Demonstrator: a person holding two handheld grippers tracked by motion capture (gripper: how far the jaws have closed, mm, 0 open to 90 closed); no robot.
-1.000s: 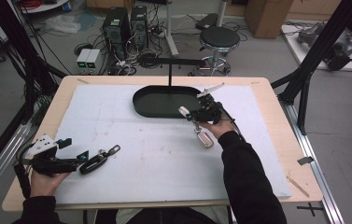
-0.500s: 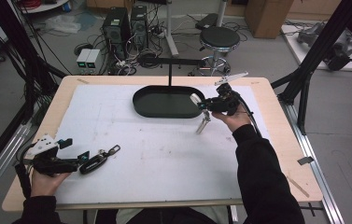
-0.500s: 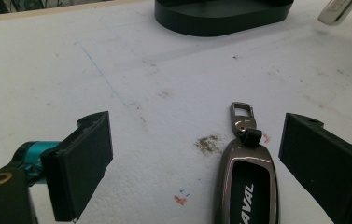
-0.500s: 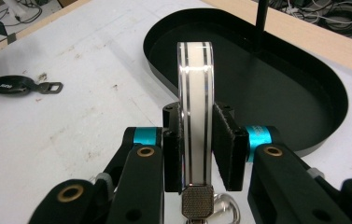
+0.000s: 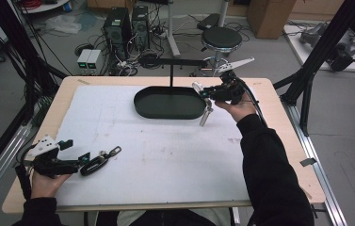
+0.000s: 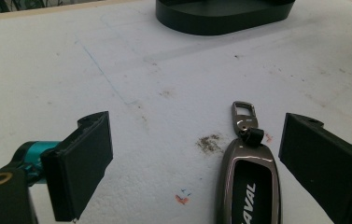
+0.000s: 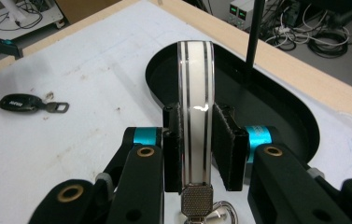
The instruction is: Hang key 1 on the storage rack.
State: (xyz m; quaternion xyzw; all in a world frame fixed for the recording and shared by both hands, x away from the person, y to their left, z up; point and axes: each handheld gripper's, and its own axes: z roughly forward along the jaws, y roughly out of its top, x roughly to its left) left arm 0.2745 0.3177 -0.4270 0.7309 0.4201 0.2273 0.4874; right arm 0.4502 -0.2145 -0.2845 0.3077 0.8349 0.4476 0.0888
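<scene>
Right gripper (image 7: 196, 140) clamped on white key fob (image 7: 195, 107), held edge-on above near rim of black tray (image 7: 276, 100). Left gripper (image 6: 194, 163) released, jaws straddling dark key fob (image 6: 248, 184) on table (image 6: 164, 65).

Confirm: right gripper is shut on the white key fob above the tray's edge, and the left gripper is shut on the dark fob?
Not quite. The left gripper is open: the left gripper view shows its jaws standing apart, with the dark fob lying on the table between them. The right gripper does clamp the white key fob by the tray.
</scene>
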